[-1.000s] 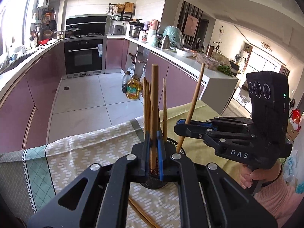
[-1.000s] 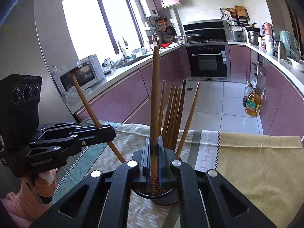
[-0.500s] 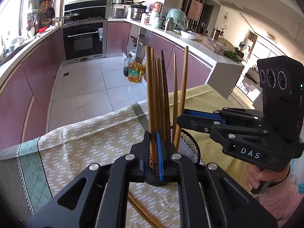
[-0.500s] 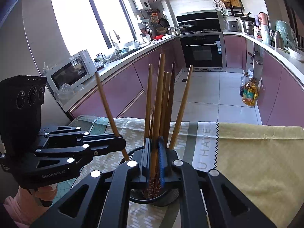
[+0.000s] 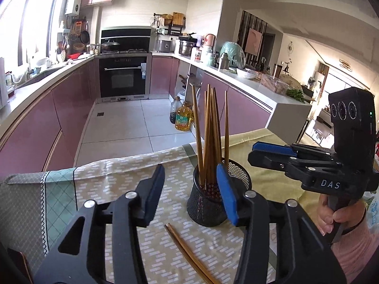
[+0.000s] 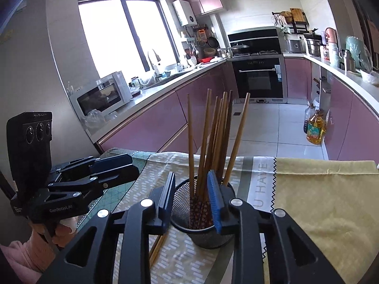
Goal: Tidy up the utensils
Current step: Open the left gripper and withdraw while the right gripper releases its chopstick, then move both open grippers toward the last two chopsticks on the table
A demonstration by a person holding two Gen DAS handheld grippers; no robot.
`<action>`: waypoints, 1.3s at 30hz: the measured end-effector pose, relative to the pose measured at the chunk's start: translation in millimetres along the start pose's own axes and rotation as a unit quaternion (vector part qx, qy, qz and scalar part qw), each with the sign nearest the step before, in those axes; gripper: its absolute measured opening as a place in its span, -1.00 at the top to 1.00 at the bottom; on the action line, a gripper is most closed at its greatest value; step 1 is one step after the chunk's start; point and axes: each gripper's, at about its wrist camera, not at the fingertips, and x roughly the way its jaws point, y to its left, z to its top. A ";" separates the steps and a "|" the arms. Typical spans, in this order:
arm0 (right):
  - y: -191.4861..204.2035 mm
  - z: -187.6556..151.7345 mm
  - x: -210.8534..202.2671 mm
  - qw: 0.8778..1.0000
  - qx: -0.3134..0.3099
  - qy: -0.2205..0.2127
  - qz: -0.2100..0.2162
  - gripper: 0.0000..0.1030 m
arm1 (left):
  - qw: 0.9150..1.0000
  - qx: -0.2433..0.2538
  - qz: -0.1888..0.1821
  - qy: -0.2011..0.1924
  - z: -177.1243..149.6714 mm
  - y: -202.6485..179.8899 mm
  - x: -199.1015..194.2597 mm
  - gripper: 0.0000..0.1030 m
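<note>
Both my hand-held grippers, left (image 5: 191,191) and right (image 6: 190,197), are opening, gripping nothing. Chopsticks (image 5: 210,137) stand in the mesh cup (image 5: 206,210) (bottoms obscured); a loose pair (image 5: 189,255) on the worktop (image 5: 118,172) is cut off.

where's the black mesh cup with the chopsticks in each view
Left wrist view: the black mesh cup stands just right of centre, low in the picture, partly behind the blue pad of the opening left claw.
Right wrist view: the cup is low at centre, seen between the pads of the opening right claw.
Shared landmark: the black oven on the far wall.
</note>
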 end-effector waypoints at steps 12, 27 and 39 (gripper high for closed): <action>41.4 -89.4 35.9 0.994 -0.029 0.108 0.010 0.11 | 0.996 -0.027 0.083 0.008 -74.2 21.3 -34.0 -0.89; 67.0 -129.5 65.8 0.985 -0.046 0.164 -0.022 0.11 | 0.990 -0.038 0.125 0.062 -124.3 37.0 -26.2 -0.83; 71.4 -128.6 67.5 0.983 -0.059 0.167 -0.049 0.10 | 0.989 -0.036 0.119 0.080 -129.7 34.7 -21.5 -0.71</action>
